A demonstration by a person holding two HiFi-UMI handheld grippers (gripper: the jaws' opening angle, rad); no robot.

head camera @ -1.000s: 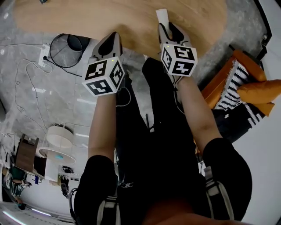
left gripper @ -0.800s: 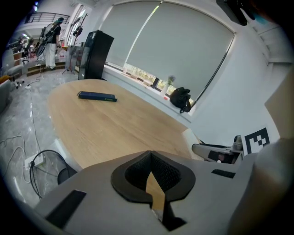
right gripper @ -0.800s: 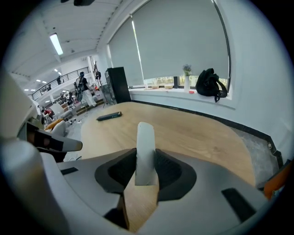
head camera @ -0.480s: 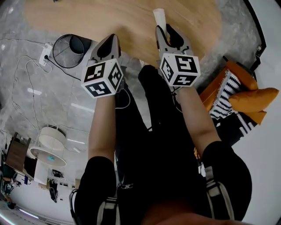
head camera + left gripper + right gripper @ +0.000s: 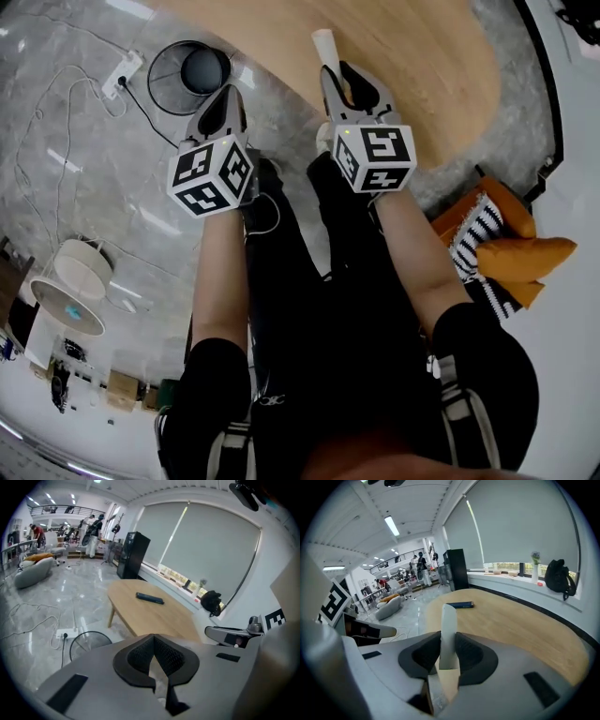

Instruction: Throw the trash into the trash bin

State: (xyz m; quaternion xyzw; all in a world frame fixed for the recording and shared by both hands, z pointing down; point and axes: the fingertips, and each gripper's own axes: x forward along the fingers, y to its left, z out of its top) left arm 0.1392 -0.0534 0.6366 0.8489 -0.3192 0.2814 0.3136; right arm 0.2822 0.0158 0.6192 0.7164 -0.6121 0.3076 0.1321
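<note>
The right gripper [image 5: 339, 80] is closing its jaws on the white paper trash [image 5: 324, 47]. The left gripper [image 5: 228, 101] has its jaws clenched and empty, with the trash bin [image 5: 178, 70] at its ten o'clock.

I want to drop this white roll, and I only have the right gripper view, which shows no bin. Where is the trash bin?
Observer: The head view shows the trash bin on the floor beside the table. It is ahead of the left gripper and left of the right gripper, whose jaws are closing on the white roll.
Operator: Is the bin empty?
Observer: No, the head view shows a dark rounded thing inside it.
Operator: Is the left gripper carrying anything?
Observer: No, the left gripper view shows its jaws together with nothing between them.
</note>
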